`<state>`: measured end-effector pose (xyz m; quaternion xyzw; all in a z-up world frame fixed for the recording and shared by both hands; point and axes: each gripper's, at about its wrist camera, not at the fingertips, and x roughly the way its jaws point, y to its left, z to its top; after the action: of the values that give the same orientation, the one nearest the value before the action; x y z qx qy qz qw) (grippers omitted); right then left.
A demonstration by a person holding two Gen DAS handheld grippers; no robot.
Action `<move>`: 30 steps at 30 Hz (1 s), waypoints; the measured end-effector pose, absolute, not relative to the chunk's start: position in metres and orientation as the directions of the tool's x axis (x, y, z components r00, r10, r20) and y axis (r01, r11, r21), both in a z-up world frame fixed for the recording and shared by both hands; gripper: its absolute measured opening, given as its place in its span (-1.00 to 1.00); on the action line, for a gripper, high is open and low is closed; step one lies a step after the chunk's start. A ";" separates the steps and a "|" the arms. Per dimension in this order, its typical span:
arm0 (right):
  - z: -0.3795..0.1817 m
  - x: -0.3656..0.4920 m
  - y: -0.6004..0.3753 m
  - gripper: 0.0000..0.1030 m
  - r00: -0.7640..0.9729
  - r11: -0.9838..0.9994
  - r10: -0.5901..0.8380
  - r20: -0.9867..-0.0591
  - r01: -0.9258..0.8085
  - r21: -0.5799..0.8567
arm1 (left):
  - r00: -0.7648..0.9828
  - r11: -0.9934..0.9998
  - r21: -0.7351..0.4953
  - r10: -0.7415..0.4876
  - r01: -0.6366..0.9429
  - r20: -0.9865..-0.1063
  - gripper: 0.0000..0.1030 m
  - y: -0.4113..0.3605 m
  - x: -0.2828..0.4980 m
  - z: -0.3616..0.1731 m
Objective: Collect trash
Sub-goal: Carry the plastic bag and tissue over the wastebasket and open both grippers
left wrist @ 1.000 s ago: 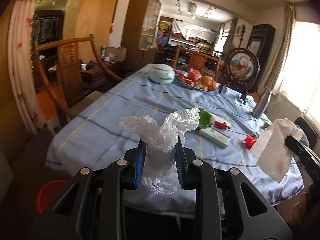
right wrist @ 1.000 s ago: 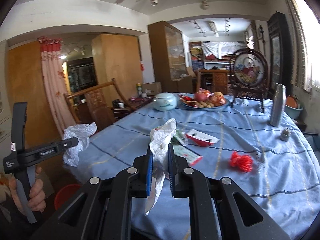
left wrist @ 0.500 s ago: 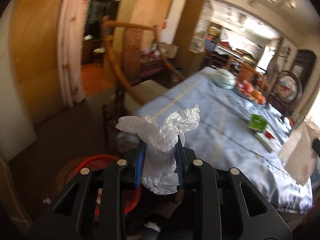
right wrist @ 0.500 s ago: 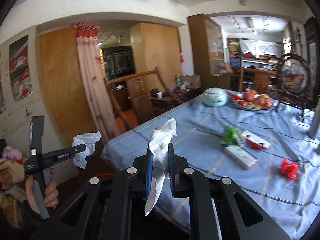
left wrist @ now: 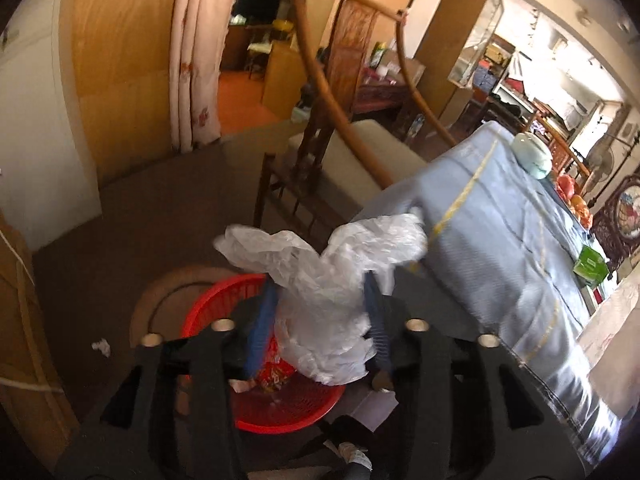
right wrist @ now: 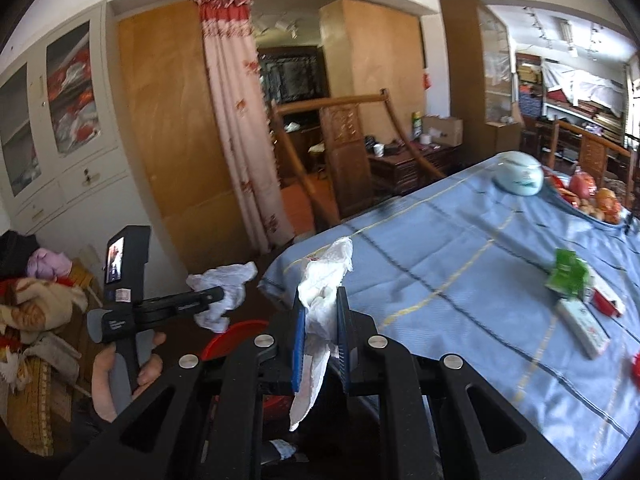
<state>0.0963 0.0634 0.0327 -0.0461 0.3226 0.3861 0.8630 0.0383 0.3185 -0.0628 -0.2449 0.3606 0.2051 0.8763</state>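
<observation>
My left gripper [left wrist: 320, 296] points down over a red plastic basket [left wrist: 280, 412] on the floor. Its jaws are opening, and a crumpled clear plastic bag [left wrist: 320, 280] sits loosely between the blue pads. The right wrist view shows that same gripper [right wrist: 208, 296] in a person's hand, with the bag [right wrist: 224, 292] at its tip above the basket [right wrist: 232, 336]. My right gripper [right wrist: 320, 300] is shut on a crumpled white paper wrapper [right wrist: 324, 276] near the table's corner.
A table with a blue cloth [right wrist: 460, 260] lies to the right, carrying a green wrapper [right wrist: 566, 272], a white box [right wrist: 582, 328] and a red packet [right wrist: 606, 304]. A wooden chair [left wrist: 360, 148] stands beside the basket. A small paper scrap [left wrist: 102, 346] lies on the floor.
Both grippers have swung left, off the table toward the floor. The left one has come down over the red basket and spread its jaws around the bag. The right still grips its paper.
</observation>
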 end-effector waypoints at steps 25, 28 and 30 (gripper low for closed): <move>-0.035 0.105 0.209 -0.31 0.229 0.525 0.658 -0.718 -0.823 0.219 | 0.612 0.664 -0.275 0.347 -0.696 -0.711 0.54 0.378 -0.003 -0.067; -0.034 0.102 0.209 -0.22 0.237 0.519 0.666 -0.708 -0.828 0.212 | 0.613 0.660 -0.278 0.349 -0.698 -0.709 0.54 0.381 -0.003 -0.066; -0.032 0.102 0.206 -0.20 0.245 0.523 0.668 -0.703 -0.826 0.209 | 0.615 0.663 -0.277 0.349 -0.695 -0.707 0.55 0.380 -0.003 -0.065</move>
<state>0.1022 0.2058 -0.0320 -0.1025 0.3864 0.4775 0.7824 -0.0032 0.3798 -0.0646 -0.2744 0.3151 0.3051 0.8558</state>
